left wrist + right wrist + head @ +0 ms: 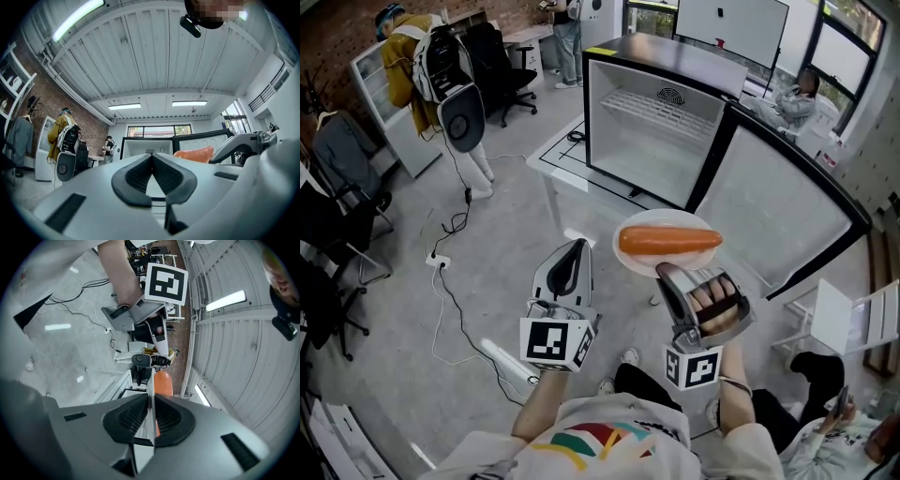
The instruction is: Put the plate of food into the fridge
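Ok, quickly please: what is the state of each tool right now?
Left tool: closed, holding nothing.
Right tool: closed on the rim of the plate with the orange food.

There is one round white plate [664, 221], and on it lies one long orange piece of food [668, 241]. There is one small black fridge with a white inside [649, 141] and one white table [555, 157]. There are two grey hand-held grippers, the left gripper [578, 247] and the right gripper [662, 271], and two cubes with black square markers [555, 342].
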Available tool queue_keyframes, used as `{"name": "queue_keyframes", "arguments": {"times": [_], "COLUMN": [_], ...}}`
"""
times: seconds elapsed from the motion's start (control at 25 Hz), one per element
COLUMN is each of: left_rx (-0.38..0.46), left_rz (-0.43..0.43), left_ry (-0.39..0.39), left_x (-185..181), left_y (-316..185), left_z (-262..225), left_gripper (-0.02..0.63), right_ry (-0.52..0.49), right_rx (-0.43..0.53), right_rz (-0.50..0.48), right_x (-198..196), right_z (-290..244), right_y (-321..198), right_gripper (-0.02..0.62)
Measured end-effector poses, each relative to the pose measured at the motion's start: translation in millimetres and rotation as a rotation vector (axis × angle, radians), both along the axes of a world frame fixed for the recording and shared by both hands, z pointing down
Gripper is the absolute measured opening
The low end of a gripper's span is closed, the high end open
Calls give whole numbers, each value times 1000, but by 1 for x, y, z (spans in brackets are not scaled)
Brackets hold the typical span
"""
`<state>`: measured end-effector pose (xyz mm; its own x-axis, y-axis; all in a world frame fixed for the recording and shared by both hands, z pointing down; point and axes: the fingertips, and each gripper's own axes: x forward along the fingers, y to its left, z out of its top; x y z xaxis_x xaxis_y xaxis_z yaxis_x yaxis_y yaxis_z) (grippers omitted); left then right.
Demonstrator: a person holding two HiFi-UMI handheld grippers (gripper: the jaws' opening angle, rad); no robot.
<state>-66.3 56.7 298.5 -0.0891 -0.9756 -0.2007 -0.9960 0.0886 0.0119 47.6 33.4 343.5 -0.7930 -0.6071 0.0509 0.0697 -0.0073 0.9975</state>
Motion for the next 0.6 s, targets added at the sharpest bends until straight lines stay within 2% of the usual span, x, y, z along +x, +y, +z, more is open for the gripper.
{"name": "queue_keyframes", "arguments": {"times": [0.28,0.6], "left_rx": [-8,-2], "left_rz": [-4,-30], "left_ry": [-2,-17], "left_x": [0,-29], "left_y": [-10,-45], "left_z": [6,2], "left_gripper": [6,6], "right_ry": [-6,-20], "right_rx": [1,24], "right_rz": [-23,-47], "right_x": [-7,-38], "right_z": [2,-3], "right_y": [-8,-48], "right_gripper": [38,38]}}
